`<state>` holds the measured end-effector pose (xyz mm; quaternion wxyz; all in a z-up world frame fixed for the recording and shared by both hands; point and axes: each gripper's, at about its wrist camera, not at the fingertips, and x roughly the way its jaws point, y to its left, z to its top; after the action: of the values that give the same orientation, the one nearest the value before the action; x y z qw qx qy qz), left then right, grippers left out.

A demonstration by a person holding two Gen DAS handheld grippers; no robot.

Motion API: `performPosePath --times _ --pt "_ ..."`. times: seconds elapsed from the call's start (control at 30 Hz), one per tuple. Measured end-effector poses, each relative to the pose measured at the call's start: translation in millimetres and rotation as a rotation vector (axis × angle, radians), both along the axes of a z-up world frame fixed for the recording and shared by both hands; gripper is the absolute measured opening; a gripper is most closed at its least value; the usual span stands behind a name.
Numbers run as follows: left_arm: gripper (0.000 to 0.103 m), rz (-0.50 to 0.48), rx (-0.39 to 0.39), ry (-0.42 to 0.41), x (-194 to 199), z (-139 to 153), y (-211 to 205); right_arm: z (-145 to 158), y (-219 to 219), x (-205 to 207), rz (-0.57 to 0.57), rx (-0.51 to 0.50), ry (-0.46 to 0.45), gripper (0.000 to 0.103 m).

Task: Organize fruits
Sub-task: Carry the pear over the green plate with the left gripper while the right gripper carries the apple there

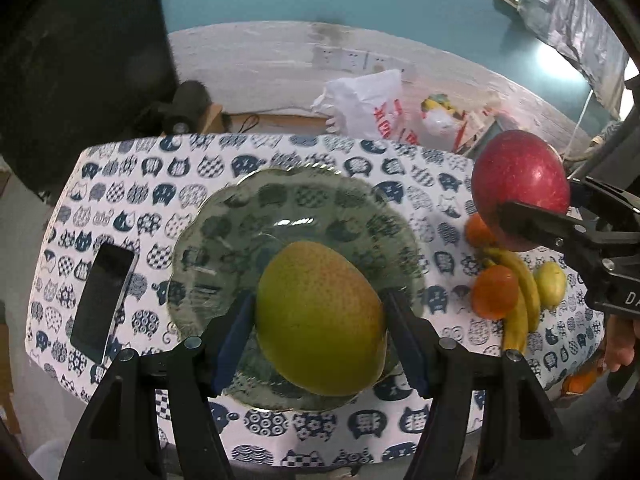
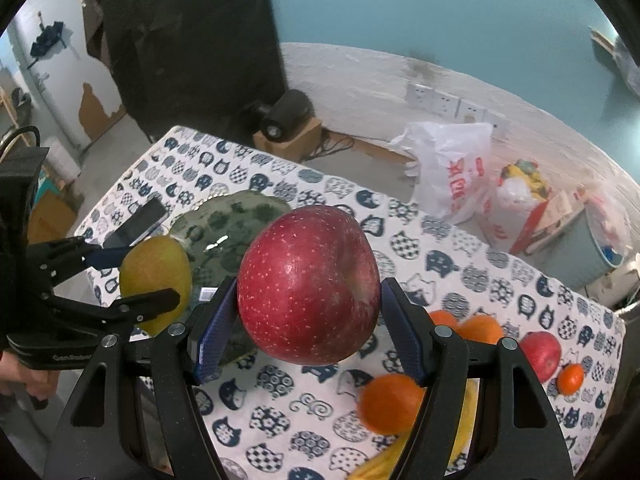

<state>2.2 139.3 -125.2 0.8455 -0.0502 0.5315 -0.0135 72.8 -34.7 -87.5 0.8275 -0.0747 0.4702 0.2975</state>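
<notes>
Left wrist view, table: covered with a cat-print cloth [image 1: 280, 156]; every item below sits on it or hangs over it.
Plate: clear glass plate [image 1: 224, 240] at the middle of the cloth, nothing resting in it; a dark phone [image 1: 102, 300] lies flat just to its left.
Left gripper: left gripper [image 1: 320, 320] is clamped on a green-yellow pear [image 1: 320, 320], one blue pad on each flank, fruit filling the gap between the fingers.
Pear position: held in the air over the near half of the plate, not touching the glass.
Right gripper: right gripper [image 2: 308, 308] is clamped on a red apple [image 2: 308, 284], blue pads pressed to both sides.
Apple position: held above the cloth, to the right of the plate; from the left wrist view it sits over the loose fruit.
Loose fruit: bananas [image 1: 520, 292], oranges [image 1: 494, 292] and a small green-yellow fruit [image 1: 550, 284] lie together on the cloth right of the plate; the right wrist view adds a second red apple [image 2: 540, 352] near the far right edge.
Background: white plastic bag [image 1: 368, 104] on the floor beyond the table.
</notes>
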Motion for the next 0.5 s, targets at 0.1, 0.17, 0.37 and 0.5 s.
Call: performPosePath --times 0.1,0.17,0.37,0.5 --pt "0.068 0.022 -0.009 0.034 -1.0 -12.6 11.0 -6.3 16.4 0.7 0.027 0.005 0.022 0.071" --pt "0.068 0.027 0.003 0.048 -2.2 -19.7 15.3 -9.8 24.9 0.2 0.042 0.002 0.029 0.071" --pt "0.068 0.028 0.017 0.098 -2.7 -42.4 23.3 -25.5 52.6 -1.4 0.088 -0.018 0.051 0.071" --pt "0.068 0.027 0.001 0.15 -2.7 -56.9 26.0 -38.4 64.7 -2.9 0.106 -0.035 0.073 0.071"
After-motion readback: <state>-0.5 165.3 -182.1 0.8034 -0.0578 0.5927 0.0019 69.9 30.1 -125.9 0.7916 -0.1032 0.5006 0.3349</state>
